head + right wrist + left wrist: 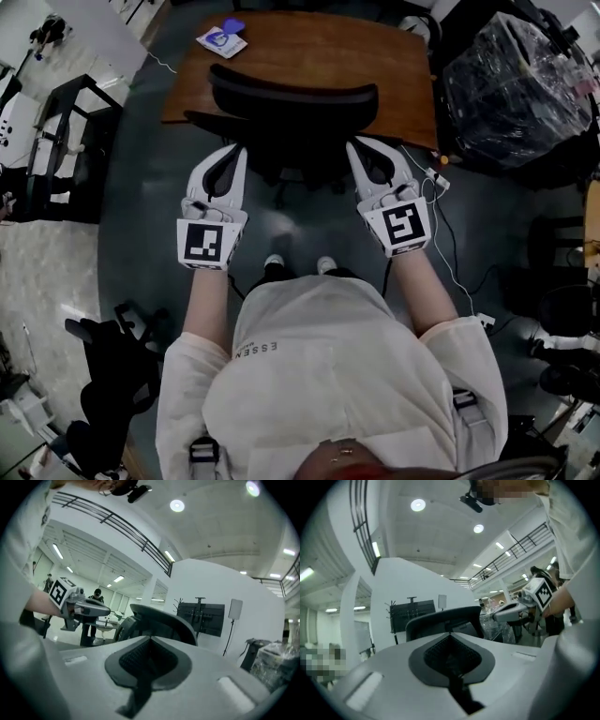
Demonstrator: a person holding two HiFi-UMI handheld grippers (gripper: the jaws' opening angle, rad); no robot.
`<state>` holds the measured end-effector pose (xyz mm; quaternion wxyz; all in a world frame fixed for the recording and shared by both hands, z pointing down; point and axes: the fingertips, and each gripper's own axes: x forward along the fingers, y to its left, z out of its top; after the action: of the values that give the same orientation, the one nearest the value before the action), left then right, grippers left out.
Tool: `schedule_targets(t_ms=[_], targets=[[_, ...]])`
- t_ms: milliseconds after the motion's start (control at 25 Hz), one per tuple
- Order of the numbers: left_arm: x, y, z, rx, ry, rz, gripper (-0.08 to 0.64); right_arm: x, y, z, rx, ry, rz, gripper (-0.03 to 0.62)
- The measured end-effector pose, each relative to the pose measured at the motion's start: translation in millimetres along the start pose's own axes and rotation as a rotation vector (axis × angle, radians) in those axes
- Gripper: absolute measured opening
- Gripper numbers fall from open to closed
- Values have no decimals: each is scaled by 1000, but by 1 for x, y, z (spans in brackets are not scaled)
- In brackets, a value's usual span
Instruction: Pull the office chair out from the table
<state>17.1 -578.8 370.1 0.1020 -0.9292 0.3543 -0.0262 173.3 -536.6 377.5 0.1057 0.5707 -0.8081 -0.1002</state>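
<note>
A black office chair (pixel 292 112) stands pushed against the near edge of a brown wooden table (pixel 328 56), its curved backrest towards me. My left gripper (pixel 236 150) is shut and empty, its tips close to the backrest's left end. My right gripper (pixel 354 146) is shut and empty too, beside the backrest's right end. Whether either tip touches the chair I cannot tell. In the left gripper view the backrest's top (pixel 443 619) rises just beyond the closed jaws, with the right gripper (pixel 506 613) off to the right. The right gripper view shows the backrest (pixel 159 620) and the left gripper (pixel 89 609).
A blue and white packet (pixel 222 39) lies at the table's far left corner. A plastic-wrapped bulky load (pixel 516 84) stands at the right. Cables (pixel 450 234) run over the floor by the right gripper. A black stand (pixel 70 150) and a second black chair (pixel 117 375) are on the left.
</note>
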Motion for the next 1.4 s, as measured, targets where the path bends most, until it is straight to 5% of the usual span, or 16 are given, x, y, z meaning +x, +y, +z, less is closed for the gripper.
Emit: schedule_targets(t_ms=[80, 240, 400, 480, 600, 760, 840, 960, 1080, 1160, 1400], targets=[[11, 11, 16, 135, 2, -78, 16, 11, 0, 21, -112, 3, -14, -8], [32, 28, 24, 450, 60, -178, 27, 30, -6, 47, -344, 80, -50, 102], [58, 36, 14, 734, 153, -292, 308, 53, -6, 53, -555, 182, -38, 222], [70, 37, 13, 865, 172, -331, 319, 66, -7, 50, -674, 246, -19, 284], [87, 33, 9, 1009, 188, -395, 311, 78, -7, 43, -833, 321, 11, 291], [107, 27, -3, 1124, 225, -472, 290, 93, -5, 22, -940, 412, 116, 291], [118, 29, -8, 1179, 242, -490, 288, 100, -4, 16, -931, 450, 172, 291], [127, 27, -14, 1187, 253, -536, 195, 108, -2, 6, -899, 502, 242, 290], [127, 26, -21, 1161, 261, -584, 71, 111, 2, -4, -886, 551, 301, 194], [126, 25, -22, 1178, 255, -595, 58, 109, 5, -9, -886, 575, 336, 120], [121, 22, -22, 1218, 246, -614, 32, 104, 7, -11, -883, 591, 382, 63]])
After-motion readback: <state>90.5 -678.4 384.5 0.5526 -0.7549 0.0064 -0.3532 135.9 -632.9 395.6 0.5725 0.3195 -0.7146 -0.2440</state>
